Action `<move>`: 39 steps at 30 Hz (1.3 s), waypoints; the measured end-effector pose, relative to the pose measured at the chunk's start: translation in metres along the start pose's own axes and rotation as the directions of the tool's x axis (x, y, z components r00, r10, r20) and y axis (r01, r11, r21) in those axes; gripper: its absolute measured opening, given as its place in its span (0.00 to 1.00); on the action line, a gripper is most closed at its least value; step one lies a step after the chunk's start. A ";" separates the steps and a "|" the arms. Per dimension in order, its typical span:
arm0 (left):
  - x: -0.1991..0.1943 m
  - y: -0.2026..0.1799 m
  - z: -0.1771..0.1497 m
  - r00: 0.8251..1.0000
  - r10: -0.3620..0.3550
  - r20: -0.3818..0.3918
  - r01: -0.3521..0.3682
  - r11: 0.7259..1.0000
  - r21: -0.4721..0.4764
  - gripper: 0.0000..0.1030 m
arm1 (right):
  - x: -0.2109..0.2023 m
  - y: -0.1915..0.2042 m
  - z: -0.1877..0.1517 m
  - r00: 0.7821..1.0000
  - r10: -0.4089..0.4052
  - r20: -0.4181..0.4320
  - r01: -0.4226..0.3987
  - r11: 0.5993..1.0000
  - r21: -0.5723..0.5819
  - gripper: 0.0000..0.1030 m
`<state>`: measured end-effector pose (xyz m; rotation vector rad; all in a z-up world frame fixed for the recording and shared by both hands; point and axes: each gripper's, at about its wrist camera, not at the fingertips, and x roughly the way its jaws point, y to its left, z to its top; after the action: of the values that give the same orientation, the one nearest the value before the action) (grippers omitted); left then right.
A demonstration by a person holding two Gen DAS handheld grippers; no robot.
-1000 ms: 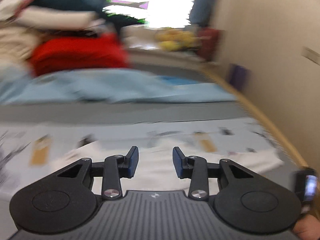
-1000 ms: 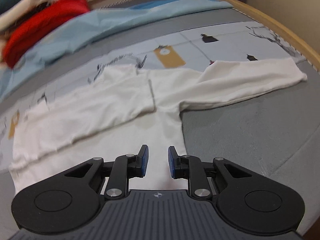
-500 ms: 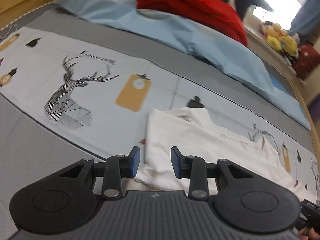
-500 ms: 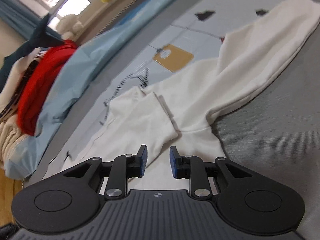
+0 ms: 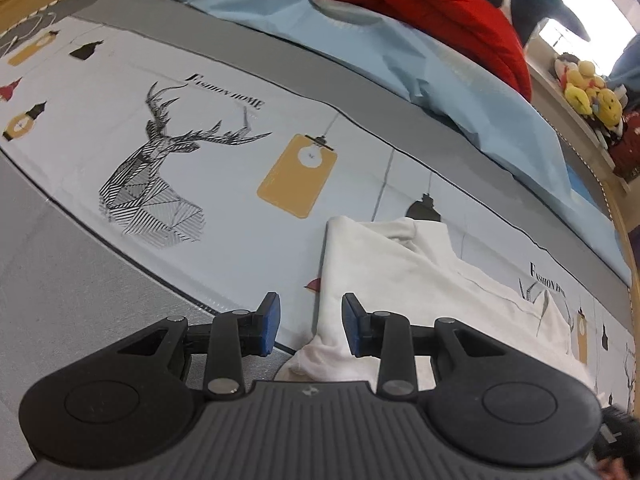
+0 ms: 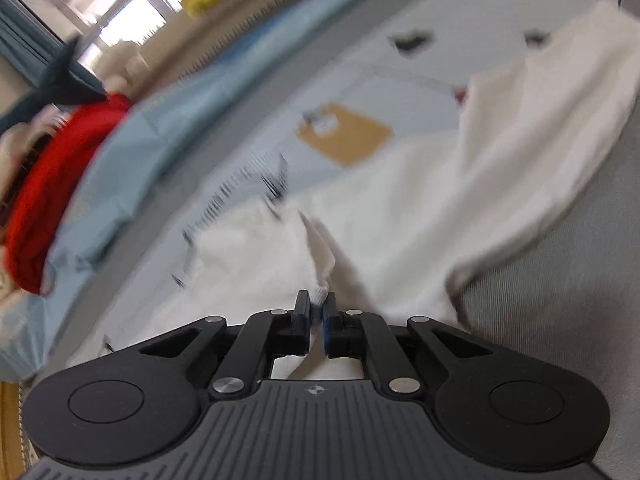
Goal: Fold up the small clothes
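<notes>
My right gripper is low over the bed, fingers clamped on the shirt. Left gripper fingers spread apart, straddling its edge.

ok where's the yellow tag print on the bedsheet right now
In the left wrist view the yellow tag print sits mid-frame on the bedsheet, right of the deer drawing and up-left of the white shirt.

White garment spread on bedsheet
</notes>
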<state>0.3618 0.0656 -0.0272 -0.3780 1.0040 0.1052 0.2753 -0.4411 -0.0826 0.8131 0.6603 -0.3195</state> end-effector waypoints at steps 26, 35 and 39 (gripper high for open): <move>0.018 -0.036 -0.020 0.999 0.039 -0.037 -0.037 0.998 0.048 0.26 | -0.032 -0.068 0.051 0.986 -0.152 0.076 0.151 0.988 0.012 0.23; 0.025 -0.060 -0.032 0.997 0.019 -0.080 -0.009 0.992 0.128 0.26 | -0.066 -0.194 0.109 0.893 -0.357 0.273 0.285 0.920 0.270 0.23; 0.025 -0.062 -0.034 0.996 0.003 -0.084 0.008 0.990 0.140 0.26 | -0.070 -0.262 0.120 0.855 -0.422 0.301 0.283 0.866 0.411 0.27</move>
<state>0.3641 -0.0063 -0.0482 -0.2565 1.0870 0.0162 0.1415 -0.7026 -0.1245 0.9335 0.3811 -0.9415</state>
